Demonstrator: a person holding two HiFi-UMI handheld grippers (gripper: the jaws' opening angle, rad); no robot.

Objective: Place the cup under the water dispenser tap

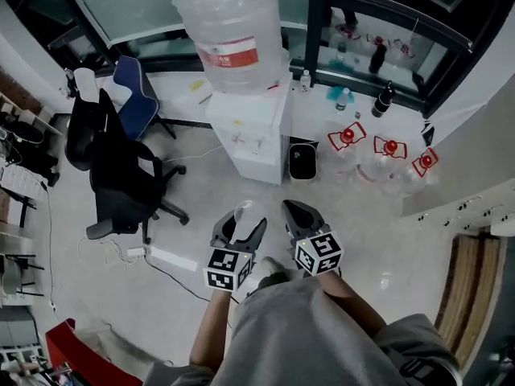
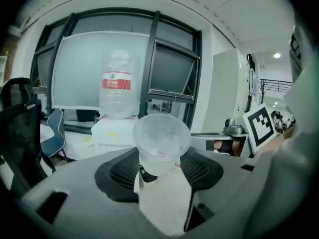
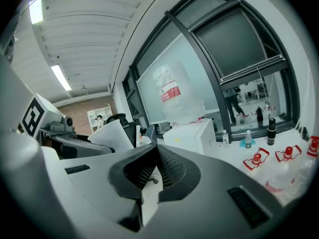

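A clear plastic cup point(image 2: 160, 142) stands upright between the pads of my left gripper point(image 2: 158, 171), which is shut on its lower part. In the head view the cup point(image 1: 246, 211) and left gripper point(image 1: 240, 228) hang over the floor, a step short of the white water dispenser point(image 1: 251, 135) with its big upturned bottle point(image 1: 233, 30). My right gripper point(image 1: 299, 215) is beside the left one. Its jaws meet at the tips with nothing between them point(image 3: 155, 158). The dispenser point(image 2: 115, 129) stands straight ahead in the left gripper view, and the right gripper view shows it point(image 3: 194, 136) to the right.
A black office chair point(image 1: 121, 185) and a blue chair point(image 1: 133, 95) stand left of the dispenser. A power strip point(image 1: 172, 257) and cable lie on the floor at the left. A small bin point(image 1: 302, 161) and several empty water jugs with red caps point(image 1: 386, 153) sit to the right.
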